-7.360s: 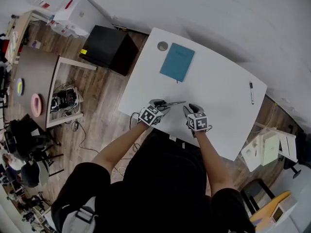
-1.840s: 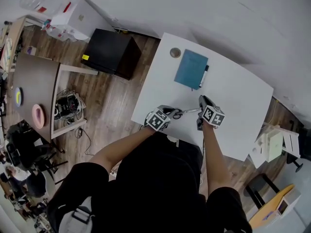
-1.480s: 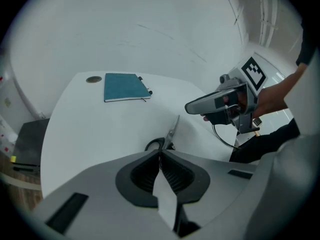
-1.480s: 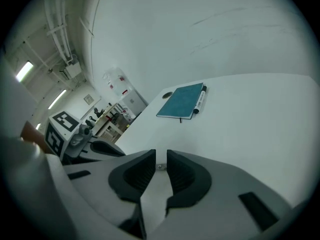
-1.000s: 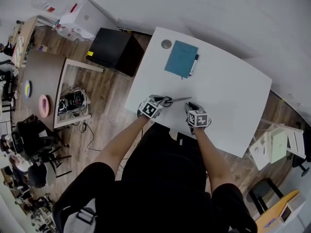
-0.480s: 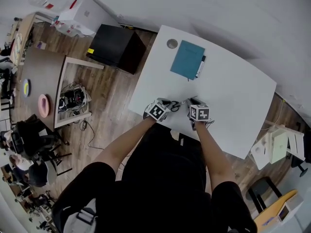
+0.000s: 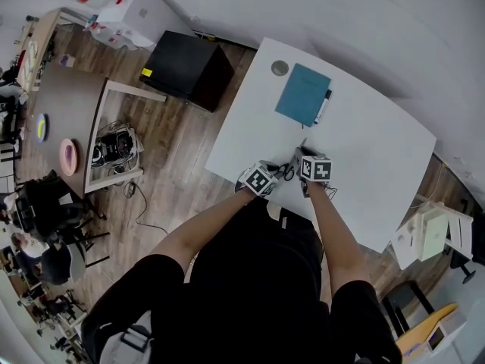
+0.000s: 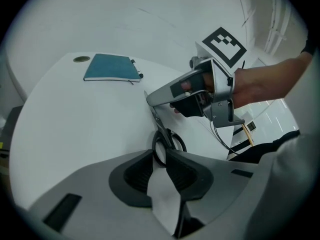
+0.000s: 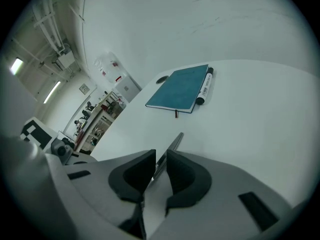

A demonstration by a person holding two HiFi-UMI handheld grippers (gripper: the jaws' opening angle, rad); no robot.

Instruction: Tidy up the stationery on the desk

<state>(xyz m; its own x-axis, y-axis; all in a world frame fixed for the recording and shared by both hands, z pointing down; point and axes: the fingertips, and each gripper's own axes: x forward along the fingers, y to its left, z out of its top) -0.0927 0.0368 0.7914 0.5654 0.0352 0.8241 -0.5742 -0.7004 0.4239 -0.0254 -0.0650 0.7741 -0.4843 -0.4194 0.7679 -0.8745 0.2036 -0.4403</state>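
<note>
PROGRESS: part done, in my judgement. The teal notebook (image 7: 303, 95) lies flat on the desk (image 7: 364, 150). A marker (image 7: 323, 106) is laid along the notebook's R edge, touching it as far as I can tell, so this pair looks tidied. Outstanding: the scissors (image 8: 167, 140), on the person's side of the notebook and well apart from it, not yet set down beside it.

GRIP, L to R:
- Left gripper (image 8: 160, 158): jaws have just been opening. A scissors handle loop sits between the tips, and the pads appear off it, i.e. released.
- Right gripper (image 9: 161, 160): clamped on the blades, which point toward the notebook.

MATERIALS, L to R:
- Desk: smooth matt white top w/ rounded corners.
- Cable port (image 7: 280, 68): round, just L of the notebook.
- Notebook: thin rectangle w/ matt cover.
- Marker: slim white cylinder w/ black cap.
- Scissors: black oval loops and thin grey metal blades, closed.
</note>
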